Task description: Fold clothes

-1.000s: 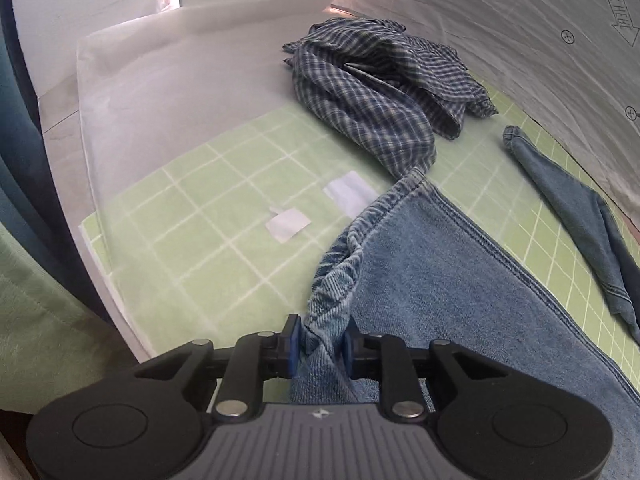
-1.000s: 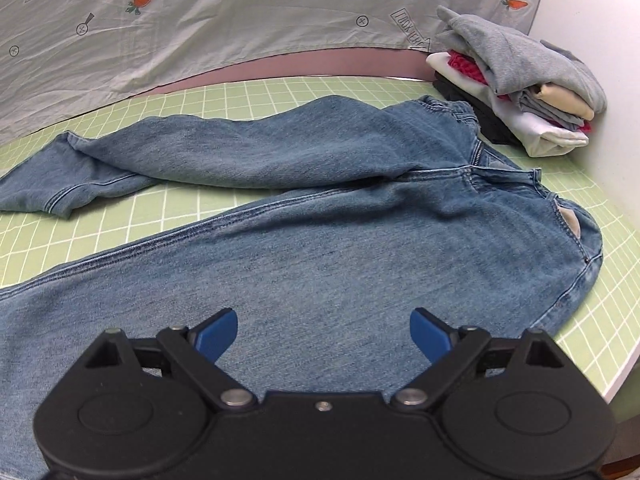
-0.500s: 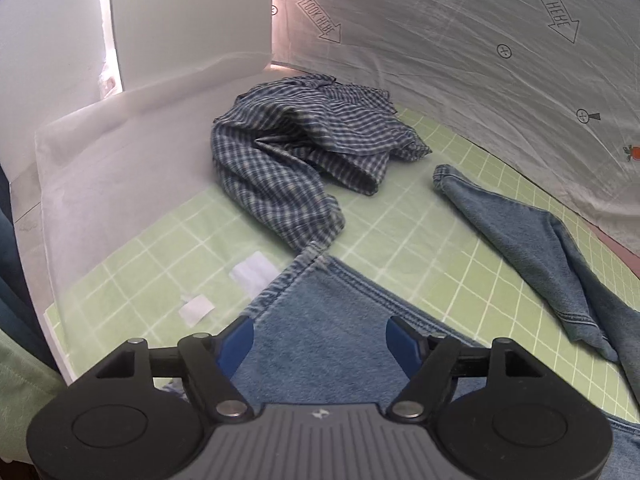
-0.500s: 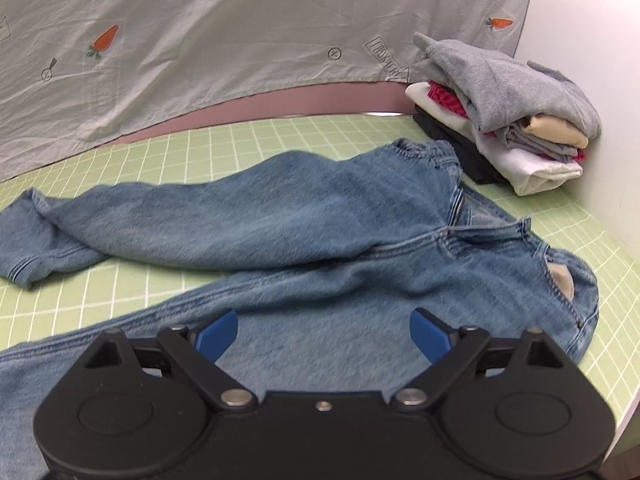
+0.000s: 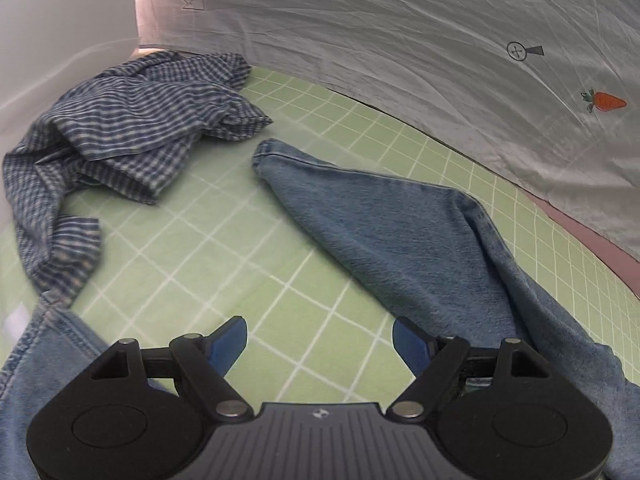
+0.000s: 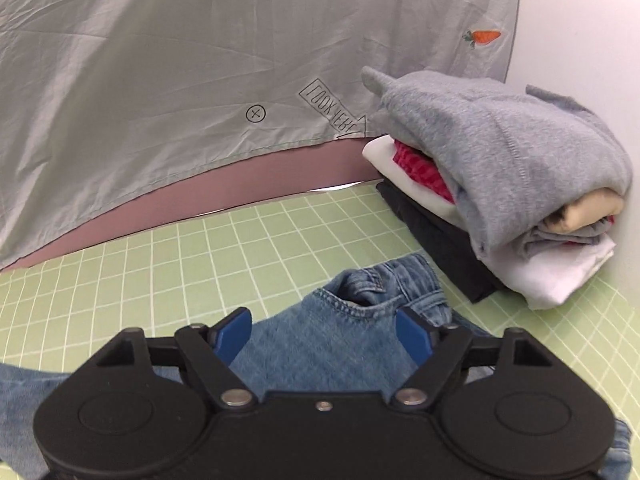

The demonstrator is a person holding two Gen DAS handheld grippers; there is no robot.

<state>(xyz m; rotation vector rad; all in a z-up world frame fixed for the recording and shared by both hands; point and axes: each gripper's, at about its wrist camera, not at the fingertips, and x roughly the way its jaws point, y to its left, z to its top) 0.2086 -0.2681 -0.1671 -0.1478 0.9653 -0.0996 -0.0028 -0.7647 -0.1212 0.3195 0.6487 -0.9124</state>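
Blue jeans [image 5: 404,232] lie spread on the green grid mat [image 5: 192,236]. In the left wrist view one leg runs from its hem at centre to the right, and the other leg's hem lies at the lower left. My left gripper [image 5: 320,338] is open over bare mat between the two legs, holding nothing. In the right wrist view the jeans' waistband [image 6: 372,292] is bunched just beyond my right gripper [image 6: 324,332], which is open above the denim with nothing between its blue fingers [image 6: 232,336].
A crumpled blue checked shirt [image 5: 132,132] lies at the mat's far left. A stack of folded clothes [image 6: 496,196], grey on top, stands at the far right by the white wall. A grey sheet with carrot prints [image 6: 192,60] hangs behind the table.
My left gripper let go of the jeans hem, opened, and swung right toward the far leg. My right gripper stayed open and moved forward to the waistband.
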